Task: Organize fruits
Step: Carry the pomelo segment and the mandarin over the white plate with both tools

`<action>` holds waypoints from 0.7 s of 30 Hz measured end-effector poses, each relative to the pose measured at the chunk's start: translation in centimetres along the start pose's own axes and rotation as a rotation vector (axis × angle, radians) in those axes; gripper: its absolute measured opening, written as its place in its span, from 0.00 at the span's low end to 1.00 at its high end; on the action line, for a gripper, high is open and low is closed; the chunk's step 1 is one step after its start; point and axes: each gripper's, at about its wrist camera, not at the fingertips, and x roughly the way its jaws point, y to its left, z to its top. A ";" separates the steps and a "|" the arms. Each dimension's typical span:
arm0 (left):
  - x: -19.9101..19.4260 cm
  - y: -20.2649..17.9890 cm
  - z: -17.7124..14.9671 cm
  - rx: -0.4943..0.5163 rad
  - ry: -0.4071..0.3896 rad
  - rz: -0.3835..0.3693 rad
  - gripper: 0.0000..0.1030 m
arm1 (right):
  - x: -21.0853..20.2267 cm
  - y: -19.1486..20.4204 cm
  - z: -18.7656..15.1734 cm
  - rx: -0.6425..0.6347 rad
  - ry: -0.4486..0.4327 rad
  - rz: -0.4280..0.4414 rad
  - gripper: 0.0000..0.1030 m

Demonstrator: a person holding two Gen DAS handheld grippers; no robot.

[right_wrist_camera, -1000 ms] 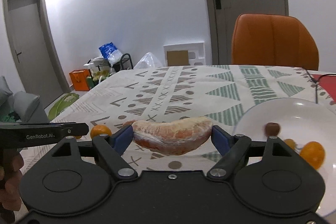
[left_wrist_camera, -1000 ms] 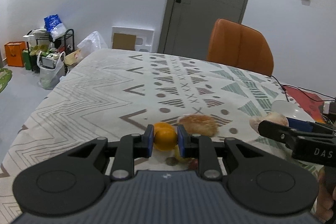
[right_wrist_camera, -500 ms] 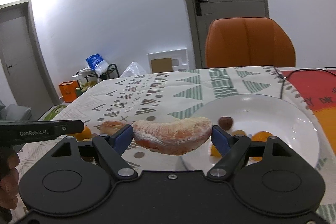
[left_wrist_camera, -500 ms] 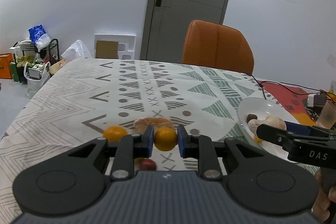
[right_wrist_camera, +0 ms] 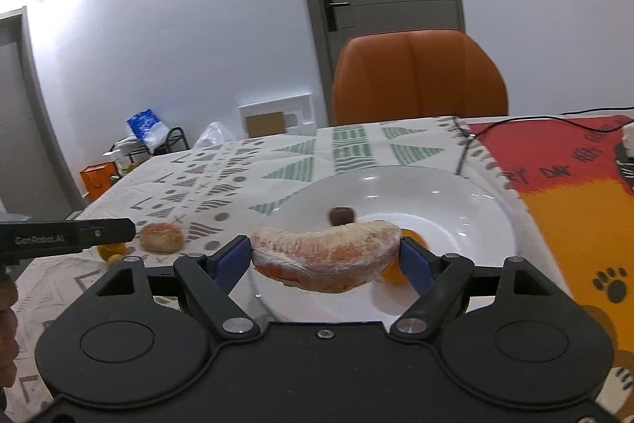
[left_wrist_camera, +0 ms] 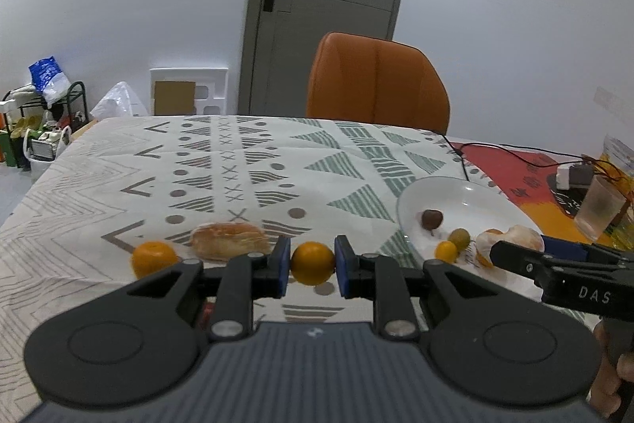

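Looking at both views, I see that both tongs have slid toward the white plate (right_wrist_camera: 467, 193) since a second ago. Back then the plate sat at the right edge of the right view; now it fills the middle, right behind the fruit I hold.

My left gripper (left_wrist_camera: 312, 266) is clenched on one small orange (left_wrist_camera: 312, 263), low in the middle of its view. My right gripper (right_wrist_camera: 325, 260) is grasping one big peeled citrus slice (right_wrist_camera: 325, 255), which hangs above the near rim of the plate.

In the left view I count two fruits lying on the patterned tablecloth (left_wrist_camera: 222, 161): one loose orange (left_wrist_camera: 153, 258) at lower left and one peeled slice (left_wrist_camera: 229, 240) just beside it. On the plate I count four: one tiny orange fruit (left_wrist_camera: 445, 251), one green fruit (left_wrist_camera: 459, 236), one brown fruit (left_wrist_camera: 431, 218), and one peeled piece (left_wrist_camera: 511, 242). I cannot tell if that last one is the slice my right tongs hold.

My right tongs stick into the lower right of the left view and cover part of the plate. A clear cup (left_wrist_camera: 600, 211) stands at the far right on a red mat (left_wrist_camera: 511, 165), with a black cable (left_wrist_camera: 515, 147) across it. Farther back, one orange chair (left_wrist_camera: 376, 82) stands behind the table, then one grey door (left_wrist_camera: 329, 6).
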 end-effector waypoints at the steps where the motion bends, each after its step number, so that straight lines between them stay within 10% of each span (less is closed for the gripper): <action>1: 0.1 -0.2 0.0 0.003 0.001 -0.004 0.21 | -0.1 -0.2 0.0 0.001 0.000 -0.007 0.76; 21: 1.7 -5.0 0.3 0.078 0.020 -0.064 0.21 | -1.0 -5.0 -0.8 0.045 -0.011 -0.090 0.76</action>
